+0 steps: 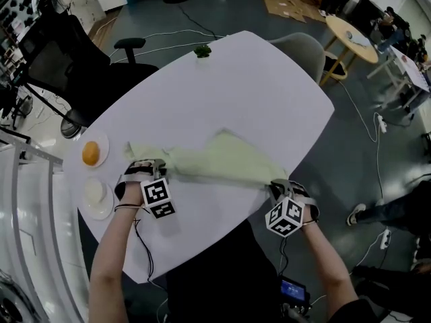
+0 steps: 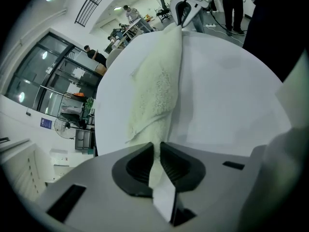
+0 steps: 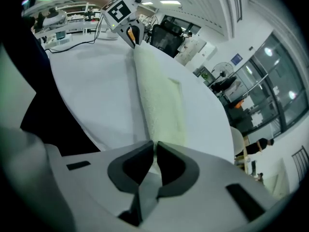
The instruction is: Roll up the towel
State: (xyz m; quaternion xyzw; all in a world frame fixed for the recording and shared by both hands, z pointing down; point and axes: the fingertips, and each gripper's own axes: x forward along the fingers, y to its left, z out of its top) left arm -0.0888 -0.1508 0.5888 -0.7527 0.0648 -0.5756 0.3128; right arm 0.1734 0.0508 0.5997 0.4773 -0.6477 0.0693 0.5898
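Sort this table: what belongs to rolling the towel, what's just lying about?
In the job: towel, left claw, right claw, each shut on a towel end.
Lying about: orange item on the far plate, pale item on the near plate, small green thing.

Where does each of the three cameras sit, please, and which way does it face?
Head view: on the person's head, facing steeply down at the table and towel; both forearms, left tool and right tool show.
Left gripper view: on the left tool, facing along the towel to the right tool; own jaws gripping towel show.
Right gripper view: on the right tool, facing along the towel to the left tool; own jaws gripping towel show.
Shared: both gripper views see one towel from opposite ends.
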